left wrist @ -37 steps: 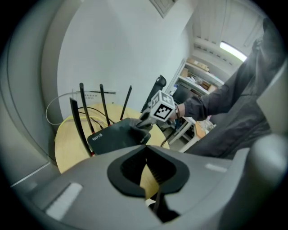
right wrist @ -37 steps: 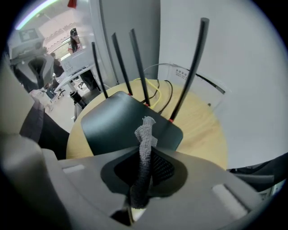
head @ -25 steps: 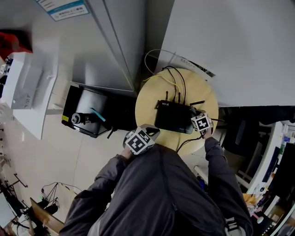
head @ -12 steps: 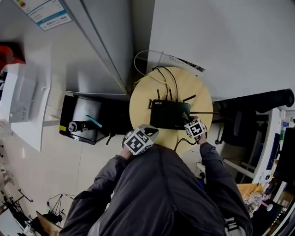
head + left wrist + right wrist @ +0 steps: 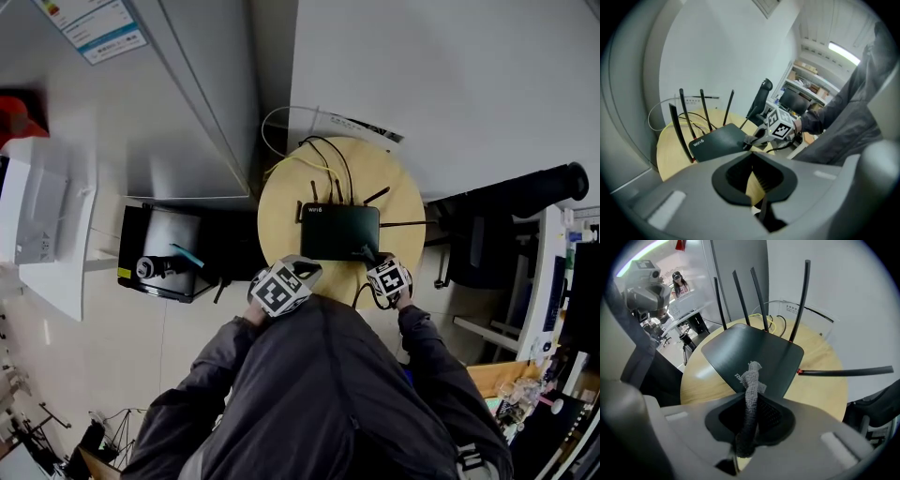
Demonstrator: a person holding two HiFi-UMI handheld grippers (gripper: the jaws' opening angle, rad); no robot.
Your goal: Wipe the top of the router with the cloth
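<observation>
The black router (image 5: 339,232) lies flat on a round wooden table (image 5: 281,211), its antennas pointing toward the wall. My right gripper (image 5: 373,264) is at the router's near right corner, shut on a twisted grey cloth (image 5: 751,389). The cloth's tip hangs just over the router (image 5: 757,352) top near its front edge. My left gripper (image 5: 296,272) stays back at the table's near edge, left of the router (image 5: 717,139); its jaws look shut with nothing between them. From there the right gripper (image 5: 751,139) shows by the router's corner.
Yellow and black cables (image 5: 323,155) run off the back of the table to the wall. A grey cabinet (image 5: 187,103) stands at the left and a black box (image 5: 164,253) sits on the floor beside it. A black chair (image 5: 497,216) is on the right.
The right gripper with the cloth has drawn back from the router's right side to its near right corner. The left gripper has stayed put.
</observation>
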